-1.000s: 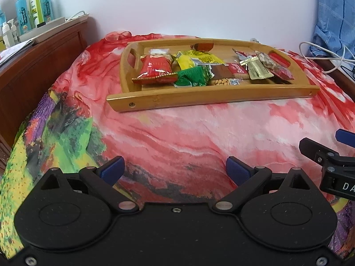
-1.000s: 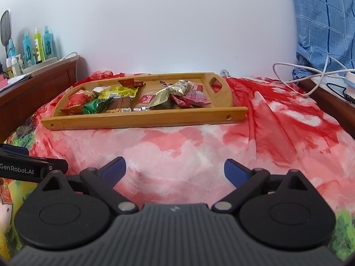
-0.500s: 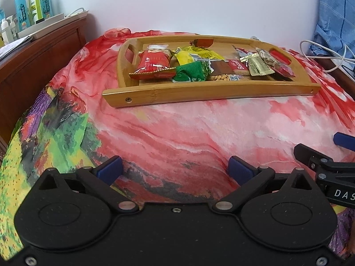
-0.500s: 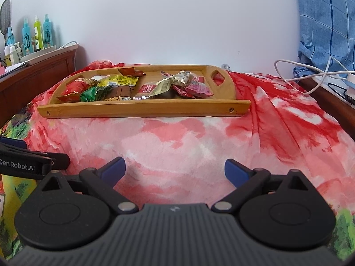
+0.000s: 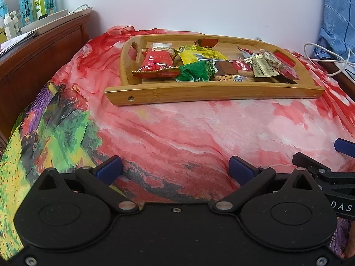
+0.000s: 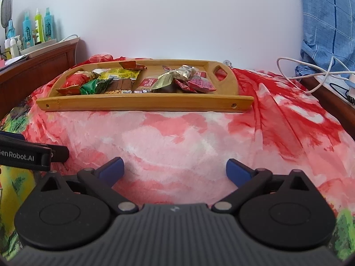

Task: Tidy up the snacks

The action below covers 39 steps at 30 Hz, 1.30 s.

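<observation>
A wooden tray (image 5: 213,93) (image 6: 142,103) lies on a red-patterned cloth, well ahead of both grippers. In it are several snack packets: a red bag (image 5: 157,61) (image 6: 74,82) at the left, a green packet (image 5: 196,72) (image 6: 93,86), yellow packets (image 5: 199,53) (image 6: 119,74), a brown Biscoff bar (image 5: 235,67) (image 6: 147,83), gold sachets (image 5: 264,67) (image 6: 166,79) and red packets (image 5: 286,71) (image 6: 199,84) at the right. My left gripper (image 5: 175,169) is open and empty above the cloth. My right gripper (image 6: 174,169) is open and empty too. The two grippers stand side by side.
The cloth (image 5: 177,133) covers a rounded surface that falls away at the left. A dark wooden cabinet (image 5: 40,53) with bottles (image 5: 36,0) stands at the left. White cables (image 6: 310,73) and blue checked fabric (image 6: 328,22) are at the right.
Both views have crept a little closer to the tray and tilted slightly. The snacks and the tray have not moved. Both grippers stay wide apart.
</observation>
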{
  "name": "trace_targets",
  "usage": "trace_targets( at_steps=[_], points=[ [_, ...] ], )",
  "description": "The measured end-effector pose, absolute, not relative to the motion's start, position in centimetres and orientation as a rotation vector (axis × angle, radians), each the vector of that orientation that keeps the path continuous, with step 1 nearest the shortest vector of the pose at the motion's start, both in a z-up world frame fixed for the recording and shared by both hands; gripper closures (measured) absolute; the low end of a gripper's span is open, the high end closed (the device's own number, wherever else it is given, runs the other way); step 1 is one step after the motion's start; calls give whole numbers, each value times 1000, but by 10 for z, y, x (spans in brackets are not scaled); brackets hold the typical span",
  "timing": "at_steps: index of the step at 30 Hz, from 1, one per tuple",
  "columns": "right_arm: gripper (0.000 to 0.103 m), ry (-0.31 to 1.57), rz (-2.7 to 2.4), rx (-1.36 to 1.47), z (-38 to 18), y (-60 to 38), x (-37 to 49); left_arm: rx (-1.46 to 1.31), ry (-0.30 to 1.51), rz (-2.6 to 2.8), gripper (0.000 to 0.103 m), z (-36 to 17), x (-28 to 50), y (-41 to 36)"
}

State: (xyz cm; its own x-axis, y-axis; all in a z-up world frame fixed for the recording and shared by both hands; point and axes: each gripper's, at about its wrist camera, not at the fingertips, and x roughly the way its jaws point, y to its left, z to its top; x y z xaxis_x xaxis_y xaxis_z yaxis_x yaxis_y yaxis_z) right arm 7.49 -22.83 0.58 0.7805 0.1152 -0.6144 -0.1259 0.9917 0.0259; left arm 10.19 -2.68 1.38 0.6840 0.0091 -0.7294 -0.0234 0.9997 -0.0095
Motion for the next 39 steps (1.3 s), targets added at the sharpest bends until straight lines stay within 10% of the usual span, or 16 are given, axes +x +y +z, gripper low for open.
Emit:
trace_targets(
  at_steps=[39],
  points=[
    [0,665,131,-17,5,-228,76,-29,819,41,0,12,104,-28]
  ],
)
